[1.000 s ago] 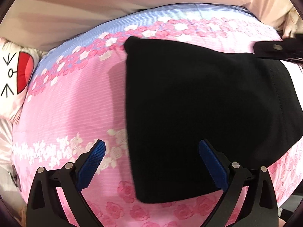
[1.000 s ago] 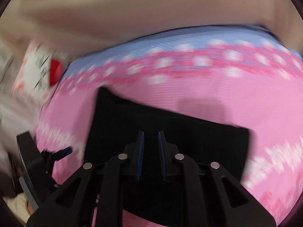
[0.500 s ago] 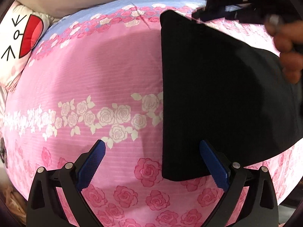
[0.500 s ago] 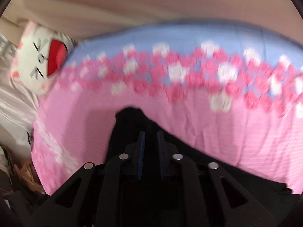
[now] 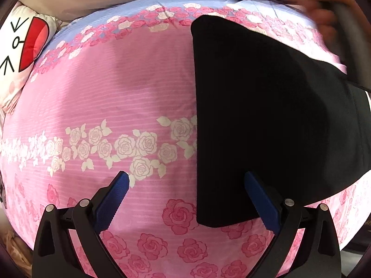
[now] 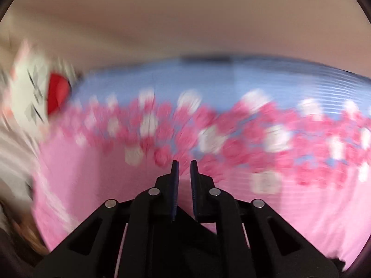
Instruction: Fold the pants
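Pink rose-print bedsheet (image 5: 139, 97) carries folded black pants (image 5: 266, 120), over which the left gripper (image 5: 185, 180) hangs wide open, empty, while the right gripper (image 6: 184, 162) stands nearly closed, gripping nothing visible.

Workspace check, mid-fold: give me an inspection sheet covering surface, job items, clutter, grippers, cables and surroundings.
Surface: pink rose-print bedsheet with a blue band at the far edge, lying smooth.
Job's things: black pants folded into a flat panel on the sheet's right side.
Clutter: white cartoon-face pillow at the far left edge.
Grippers: left gripper open, above the pants' near left corner, holding nothing. Right gripper nearly closed, a narrow gap between its fingers, nothing seen in it; that view is motion-blurred.
Cables: nothing seen.
Surroundings: beige wall behind the bed.
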`<state>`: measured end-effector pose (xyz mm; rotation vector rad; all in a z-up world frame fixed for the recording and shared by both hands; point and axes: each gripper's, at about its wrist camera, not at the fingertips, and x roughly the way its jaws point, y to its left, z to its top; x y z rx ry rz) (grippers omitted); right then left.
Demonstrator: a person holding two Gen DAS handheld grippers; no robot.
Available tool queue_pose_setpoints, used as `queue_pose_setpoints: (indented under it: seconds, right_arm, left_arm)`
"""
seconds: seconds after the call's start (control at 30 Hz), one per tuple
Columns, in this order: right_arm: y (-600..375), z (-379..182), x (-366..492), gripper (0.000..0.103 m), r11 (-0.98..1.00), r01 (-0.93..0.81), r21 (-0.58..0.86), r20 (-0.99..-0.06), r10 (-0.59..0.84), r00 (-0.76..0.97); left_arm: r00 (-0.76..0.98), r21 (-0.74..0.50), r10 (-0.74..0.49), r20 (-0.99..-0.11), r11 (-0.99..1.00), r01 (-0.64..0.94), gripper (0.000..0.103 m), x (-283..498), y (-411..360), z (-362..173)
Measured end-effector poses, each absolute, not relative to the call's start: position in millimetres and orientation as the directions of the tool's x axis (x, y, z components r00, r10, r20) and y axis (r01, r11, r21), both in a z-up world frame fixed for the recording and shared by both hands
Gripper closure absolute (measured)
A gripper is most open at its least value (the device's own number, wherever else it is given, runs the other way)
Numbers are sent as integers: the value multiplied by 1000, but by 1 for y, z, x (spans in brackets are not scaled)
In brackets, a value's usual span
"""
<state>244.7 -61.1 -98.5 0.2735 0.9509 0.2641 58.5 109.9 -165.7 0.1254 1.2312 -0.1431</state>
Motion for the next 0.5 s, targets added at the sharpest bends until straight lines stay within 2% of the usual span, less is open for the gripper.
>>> queue_pose_setpoints:
  seconds: [0.07,0.23,0.33,0.5]
  right_arm:
    - [-107,-82,196,89,943,-62,327,-738,296,606]
    - [-203,-102,84,85,973,131,192,-832,90,548]
    - [-245,-123,42,85,929,252,271,-856,113,505]
    - [-242,-140,39,85,921,236,311,-847,156,509]
  left_arm:
    - [329,7,-46,-943,987,161,5,59,114,-163]
    - [367,1,-49,-929,991,136,5,66,117,-147]
    - [385,24,-46,-922,985,173,5,72,98,-140]
    - [401,79,-34,-915,962,260,5,76,54,-134]
